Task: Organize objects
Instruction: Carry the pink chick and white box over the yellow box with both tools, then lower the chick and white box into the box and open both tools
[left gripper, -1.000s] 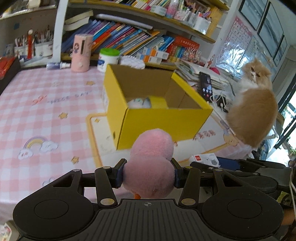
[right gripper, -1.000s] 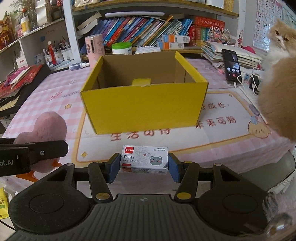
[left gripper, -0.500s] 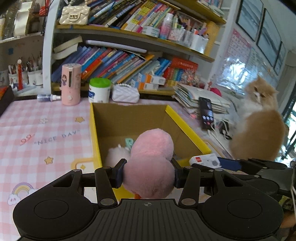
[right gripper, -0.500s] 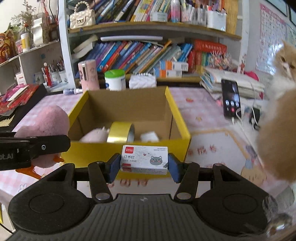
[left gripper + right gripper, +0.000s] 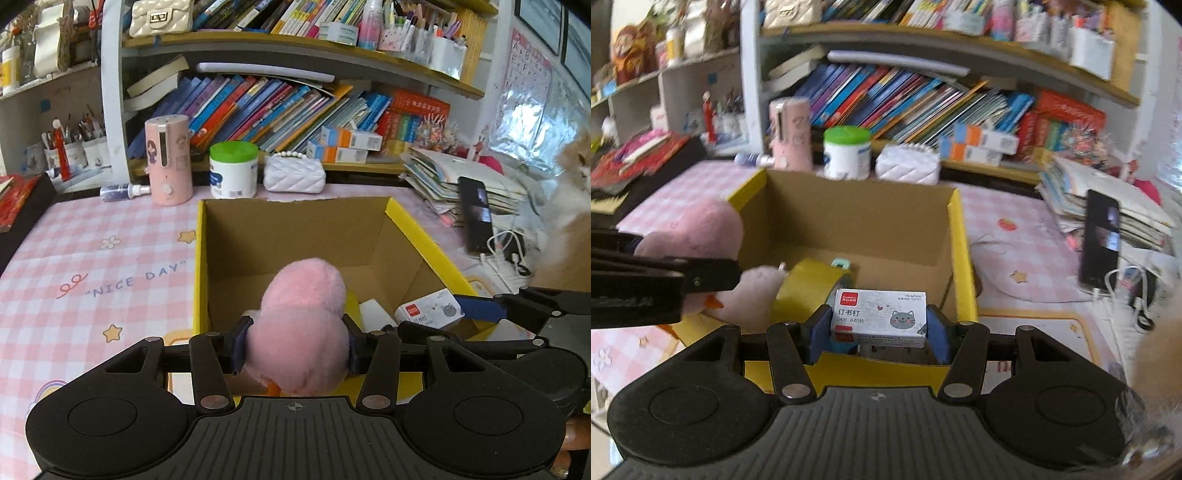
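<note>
We grip the fluffy pink plush toy point(image 5: 299, 332) in the left gripper point(image 5: 295, 349) and the small white cardboard staple box point(image 5: 879, 317) in the right gripper point(image 5: 877, 328). Both sit over the yellow cardboard box's point(image 5: 421, 236) 6 o'clock wall, so dropping early could catch that rim. The grippers are also close together and could collide.

Your left gripper point(image 5: 293, 349) tilts downward, its jaws clamped on a pink plush point(image 5: 301, 325); your right gripper point(image 5: 878, 328) sits just beside it at the same slant, jaws pinching a small box point(image 5: 879, 319) by its ends

One yellow box point(image 5: 424, 236), one pink plush toy point(image 5: 299, 332), one staples box point(image 5: 879, 317), one tape roll point(image 5: 809, 284), two claws point(image 5: 295, 349) point(image 5: 877, 334).
</note>
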